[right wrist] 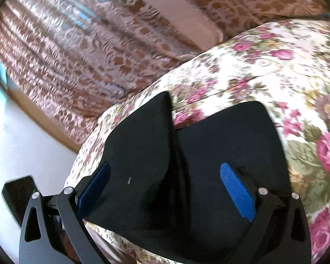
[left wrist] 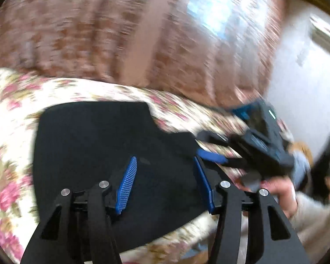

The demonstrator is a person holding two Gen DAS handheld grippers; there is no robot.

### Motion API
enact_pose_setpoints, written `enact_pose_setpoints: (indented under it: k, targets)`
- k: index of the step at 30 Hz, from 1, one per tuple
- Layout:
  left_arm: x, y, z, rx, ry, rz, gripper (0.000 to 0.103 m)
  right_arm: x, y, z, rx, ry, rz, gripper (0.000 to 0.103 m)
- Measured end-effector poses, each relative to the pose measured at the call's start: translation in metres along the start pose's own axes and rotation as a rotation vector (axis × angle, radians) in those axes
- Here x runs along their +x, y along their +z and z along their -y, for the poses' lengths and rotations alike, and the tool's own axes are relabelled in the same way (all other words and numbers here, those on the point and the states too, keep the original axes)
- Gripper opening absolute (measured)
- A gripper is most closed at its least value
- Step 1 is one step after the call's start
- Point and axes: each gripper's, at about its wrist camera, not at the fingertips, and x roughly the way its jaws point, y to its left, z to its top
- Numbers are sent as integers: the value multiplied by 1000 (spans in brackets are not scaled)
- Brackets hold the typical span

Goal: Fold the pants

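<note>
— Pants [left wrist: 112,154] flat on the floral bedspread [left wrist: 8,136], black, already down to a compact block. Looks folded at least once, judging by the squared outline with a notch at 2 o'clock in the left wrist view.

— Agreed, though hard to count the layers. From the right wrist view, a raised flap [right wrist: 143,136] at 11 o'clock standing up off the lower panel, with a dark crease running toward 6 o'clock. Probably one fold not yet laid flat.

— Left gripper [left wrist: 165,187]?

— Jaws apart, blue pads either side of the cloth near 6 o'clock, nothing pinched. Poised over the near edge; cannot tell whether touching the fabric.

— Right gripper [right wrist: 165,189]?

— Spread wide as well, one pad at 8 o'clock, the other at 4 o'clock, black cloth between but no grip visible. Also seen in the left wrist view at 3 o'clock, blurred, beside the pants' edge.

— Remaining work, then?

— Likely pressing that flap down, perhaps one more fold in half, then smoothing. Well past the middle, by estimate. Patterned curtain [right wrist: 77,55] behind, no bearing on the job.
</note>
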Motion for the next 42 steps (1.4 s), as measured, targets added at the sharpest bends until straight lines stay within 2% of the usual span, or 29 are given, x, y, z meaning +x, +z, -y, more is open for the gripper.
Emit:
enact_pose_setpoints:
  k: [4, 8, 10, 11, 12, 15, 21, 25, 28, 31, 34, 36, 38, 42]
  targets:
    - [-23, 7, -49, -170, 155, 86, 52, 21, 3, -3, -26, -13, -70, 79]
    - [-37, 2, -90, -296, 260, 101, 52, 40, 0, 4, 32, 34, -120, 60]
    - [-37, -2, -100, -316, 294, 83, 53, 51, -3, 6, 64, 86, -156, 55]
    - [-36, -4, -101, -323, 304, 66, 53, 54, -3, 6, 69, 89, -164, 49]
    - [-31, -8, -105, -335, 305, 37, 53, 57, -4, 3, 62, 82, -169, 36]
    - [-22, -17, -103, -339, 292, 4, 53, 56, -6, -4, 27, 89, -171, 16]
    - [-16, -9, -73, -206, 300, 21, 53, 9, 0, -30, -96, 141, -57, 14]
    - [-9, 5, -46, -121, 223, 44, 53, -28, 5, -20, -78, 131, 14, 14]
    - [8, 11, -21, -33, 184, 8, 53, -42, 2, -2, -42, 91, 33, 14]
    - [33, 8, 3, 83, 171, -62, 54, -47, -4, 23, -6, 28, 31, 14]
    - [57, -1, 13, 141, 190, -121, 55, -41, -9, 44, 30, -4, 17, 14]
    - [65, -5, 14, 154, 204, -136, 57, -36, -13, 56, 64, -14, 5, 15]
    - [69, -8, 18, 181, 202, -140, 65, -31, -16, 65, 88, -16, 9, 16]
    - [72, -20, 25, 271, 236, -150, 68, -28, -21, 73, 129, -14, 15, 19]
